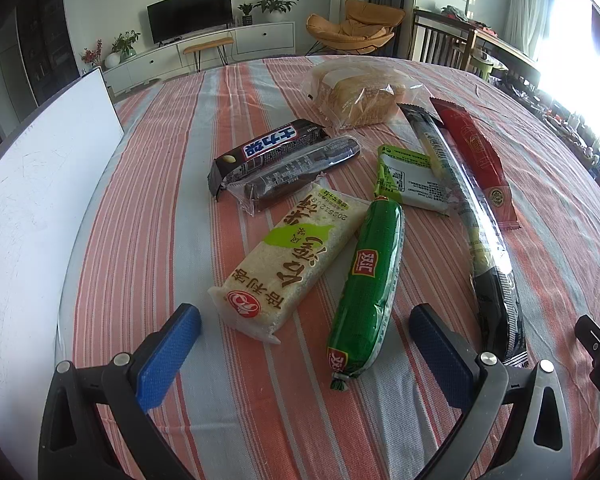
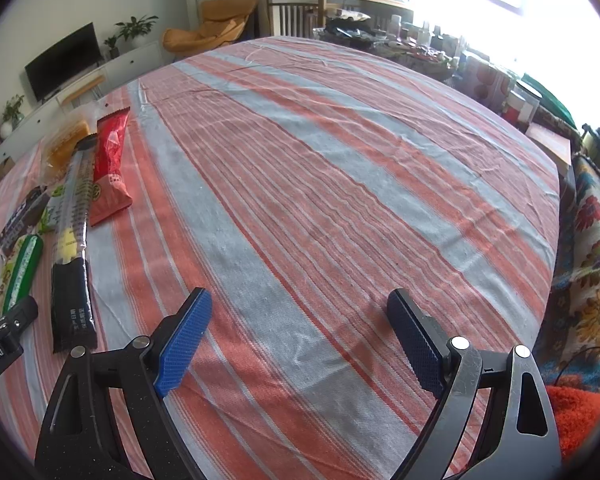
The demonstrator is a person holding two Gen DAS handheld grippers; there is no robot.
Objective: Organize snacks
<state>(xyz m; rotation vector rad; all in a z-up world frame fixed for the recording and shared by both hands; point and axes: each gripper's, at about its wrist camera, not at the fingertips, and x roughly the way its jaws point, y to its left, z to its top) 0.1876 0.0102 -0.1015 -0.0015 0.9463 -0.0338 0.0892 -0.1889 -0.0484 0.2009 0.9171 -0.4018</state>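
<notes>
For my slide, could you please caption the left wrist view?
Open left gripper above green sausage tube among snacks on striped tablecloth.

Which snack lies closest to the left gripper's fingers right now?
The green sausage: its knotted end reaches down between the open left gripper fingers. The white rice-cracker pack beside it ends slightly farther up.
</notes>
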